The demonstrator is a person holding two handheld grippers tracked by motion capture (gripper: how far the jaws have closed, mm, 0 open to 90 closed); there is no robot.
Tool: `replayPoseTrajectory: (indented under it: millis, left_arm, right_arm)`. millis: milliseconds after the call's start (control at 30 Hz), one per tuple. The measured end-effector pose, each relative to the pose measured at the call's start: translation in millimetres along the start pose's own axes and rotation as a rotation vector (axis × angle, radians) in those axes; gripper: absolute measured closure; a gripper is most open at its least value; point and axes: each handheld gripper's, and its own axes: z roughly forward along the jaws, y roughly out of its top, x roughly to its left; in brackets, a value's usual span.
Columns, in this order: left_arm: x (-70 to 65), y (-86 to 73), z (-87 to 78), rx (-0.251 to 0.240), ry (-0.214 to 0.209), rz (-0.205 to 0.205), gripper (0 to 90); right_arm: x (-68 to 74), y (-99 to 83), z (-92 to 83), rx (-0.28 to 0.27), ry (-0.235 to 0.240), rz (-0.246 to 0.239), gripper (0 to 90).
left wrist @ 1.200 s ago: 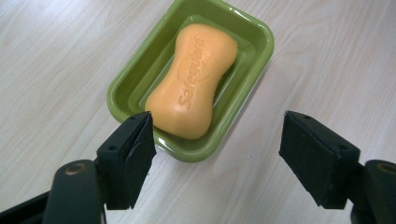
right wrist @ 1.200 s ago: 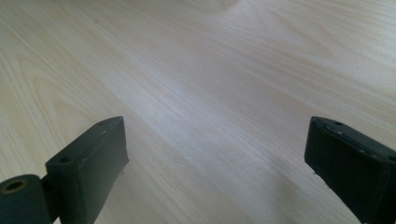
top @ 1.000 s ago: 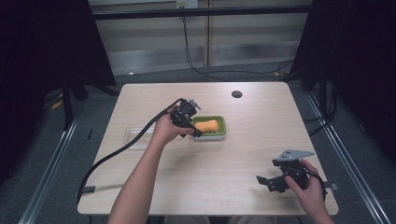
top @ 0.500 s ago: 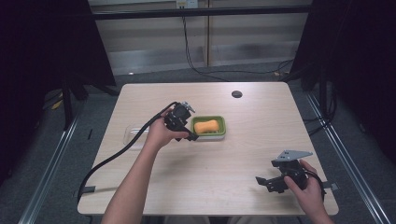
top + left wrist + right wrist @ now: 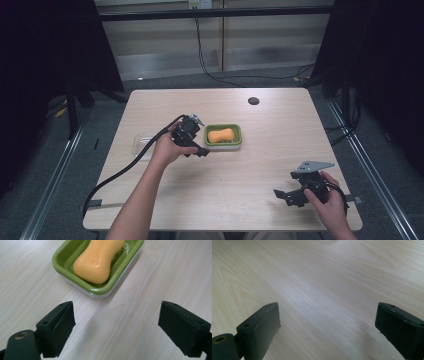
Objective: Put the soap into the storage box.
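One pale wooden table [image 5: 235, 175], largest thing, under everything. My left gripper [image 5: 200, 146] near table centre, jaws just been opening, now spread wide, nothing between them but bare wood. My right gripper [image 5: 284, 196] at 4 o'clock from centre, near front edge, jaws wide apart, holding nothing. Green rectangular plastic soap dish [image 5: 65, 257] just beside left gripper, at its 3 o'clock in high view, clear of both pads. Orange waisted soap bar [image 5: 98, 258] lies inside dish, lettering up.
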Motion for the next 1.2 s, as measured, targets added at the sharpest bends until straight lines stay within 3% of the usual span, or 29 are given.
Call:
replayPoseTrajectory:
  millis: [33,100,133,167,200,300,333,367,400,433,467,500,567,667,700,733,800,900,933,1000,1033,1100,1133,1167,1200]
  left_arm:
    - [1.6,-0.8,-1.4,0.03,0.001,0.036,12.7]
    - [0.3,-3.2,0.1,0.018,-0.003,0.022,12.3]
    - [1.4,-4.0,-0.6,0.027,-0.003,0.042,11.9]
    - [-0.6,-5.6,0.4,0.009,-0.004,0.014,11.9]
    - [0.8,-6.5,-0.6,0.023,-0.004,0.041,11.9]
    - [-0.5,-10.5,-0.1,0.016,-0.002,0.024,11.6]
    - [0.2,-11.2,-0.5,0.024,-0.002,0.039,11.5]
    - [-1.6,-12.7,0.2,0.01,0.0,0.011,11.4]
    - [-0.9,-13.6,0.1,0.007,-0.001,0.02,11.3]
    - [-2.4,-14.6,0.9,-0.007,0.0,-0.004,10.9]
    - [-0.5,-15.5,-0.7,0.014,-0.004,0.02,10.8]
    - [-1.6,-16.6,0.1,-0.002,-0.004,0.006,10.7]
    - [-0.8,-18.4,-0.4,0.017,-0.002,0.028,10.6]
    - [-4.2,-22.5,2.3,-0.016,-0.003,-0.016,10.4]
    - [-2.0,-23.3,0.5,0.011,-0.007,0.013,10.3]
    - [-3.3,-24.4,1.5,-0.001,-0.005,-0.003,10.4]
    - [-2.6,-25.9,0.7,0.021,-0.001,0.017,9.9]
    - [-4.4,-28.7,1.1,0.0,-0.003,-0.001,9.7]
    - [-2.7,-29.3,0.2,0.015,-0.003,0.027,9.7]
    - [-4.5,-31.5,1.5,-0.005,-0.005,-0.003,9.7]
    - [-2.7,-32.3,0.5,0.01,-0.006,0.021,9.7]
    - [-4.2,-34.6,1.5,-0.007,-0.005,-0.009,9.7]
    - [-2.6,-35.1,0.5,0.01,-0.008,0.016,9.7]
    - [-4.2,-36.4,1.4,0.004,-0.008,-0.007,9.6]
    - [-4.3,-37.2,1.7,0.003,-0.004,-0.002,9.4]
  right_arm:
    - [-0.3,-0.1,0.0,0.003,0.0,-0.004,5.6]
    - [-0.4,-0.2,0.1,0.005,0.002,-0.004,5.7]
    - [-0.4,-0.2,0.1,0.005,0.001,-0.002,5.7]
    - [-0.3,-0.2,0.1,0.005,0.002,-0.003,5.7]
    - [-0.5,-0.2,0.2,0.004,0.002,-0.008,5.7]
    - [-0.3,-0.4,0.4,0.005,0.003,-0.009,5.6]
    - [-0.2,-0.3,0.4,0.005,0.002,-0.009,5.7]
    - [-0.2,-0.3,0.5,0.006,0.002,-0.008,5.6]
    - [0.0,-0.3,0.5,0.006,0.002,-0.007,5.7]
    - [0.2,-0.3,0.5,0.007,0.002,-0.006,5.7]
    - [0.3,-0.2,0.6,0.007,0.001,-0.005,5.7]
    - [0.4,-0.2,0.6,0.008,0.001,-0.005,5.7]
    - [0.8,-0.2,1.1,0.005,0.001,-0.004,5.7]
    - [1.1,-0.3,1.2,0.008,0.001,-0.002,5.7]
    - [0.8,-0.3,1.1,0.007,0.002,-0.003,5.7]
    - [0.8,-0.3,1.0,0.006,0.002,-0.003,5.7]
    - [0.9,-0.3,1.0,0.007,0.001,-0.004,5.7]
    - [1.1,-0.4,1.2,0.008,0.0,-0.002,5.6]
    - [1.3,-0.3,1.2,0.008,0.001,0.0,5.7]
    - [1.4,-0.2,0.9,0.009,0.003,0.0,5.7]
    - [1.5,-0.2,1.2,0.009,0.001,-0.001,5.6]
    - [1.3,-0.4,1.3,0.011,0.002,-0.005,5.7]
    - [1.3,-0.5,1.3,0.012,0.001,-0.004,5.6]
    - [1.4,-0.4,1.3,0.012,0.001,-0.004,5.6]
    - [1.4,-0.5,1.3,0.012,0.001,-0.006,5.7]
